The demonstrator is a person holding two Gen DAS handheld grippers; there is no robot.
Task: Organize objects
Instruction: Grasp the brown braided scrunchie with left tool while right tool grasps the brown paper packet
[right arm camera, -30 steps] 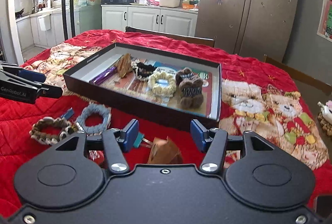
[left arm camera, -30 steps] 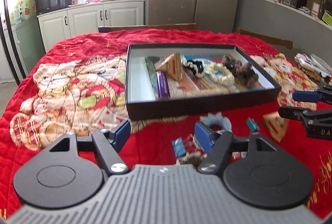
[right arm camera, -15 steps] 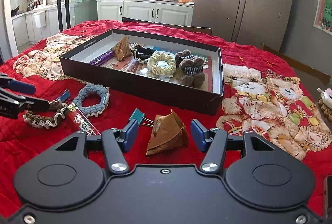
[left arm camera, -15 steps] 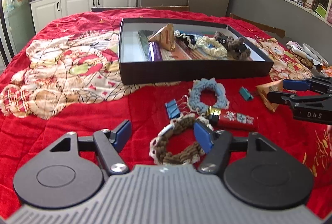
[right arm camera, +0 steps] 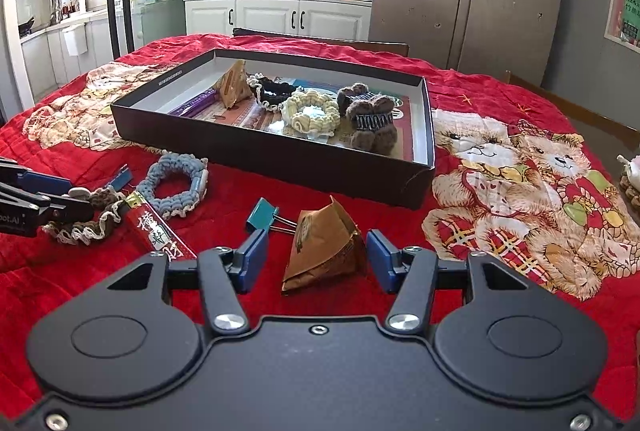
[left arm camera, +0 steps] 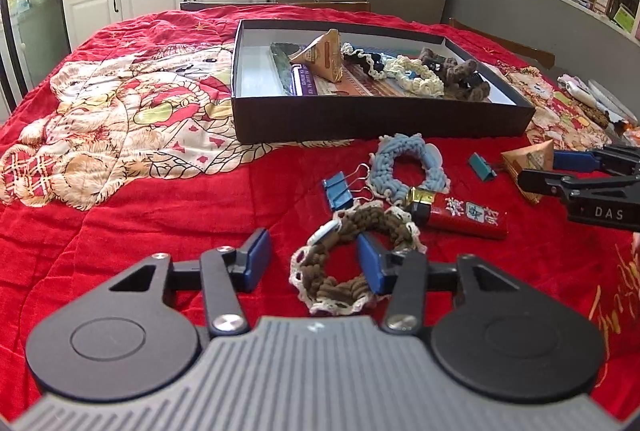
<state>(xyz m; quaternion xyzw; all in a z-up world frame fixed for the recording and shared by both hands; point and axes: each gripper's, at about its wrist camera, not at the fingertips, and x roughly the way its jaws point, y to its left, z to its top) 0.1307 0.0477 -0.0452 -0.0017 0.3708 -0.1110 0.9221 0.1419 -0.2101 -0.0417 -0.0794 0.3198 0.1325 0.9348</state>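
A brown scrunchie with white trim (left arm camera: 340,285) lies on the red blanket. My left gripper (left arm camera: 314,263) hangs low over it with its jaws closing. The right pad sits inside the ring, the left pad stays clear of it, and the near-left part of the ring lies between them. My right gripper (right arm camera: 316,259) is open around a brown triangular packet (right arm camera: 324,243) without squeezing it. In the left wrist view the right gripper (left arm camera: 554,171) is at the far right by the packet (left arm camera: 528,161). In the right wrist view the left gripper (right arm camera: 76,197) is at the far left.
A black box (left arm camera: 380,123) holds a packet, a purple pen, scrunchies and a brown clip. On the blanket lie a blue scrunchie (left arm camera: 384,159), a red lighter (left arm camera: 468,215), a blue binder clip (left arm camera: 338,189) and a teal clip (right arm camera: 262,215). Chair backs stand behind the table.
Both grippers have come down toward the blanket. The left jaws have narrowed over the brown scrunchie. The packet now lies fully between the right fingers.
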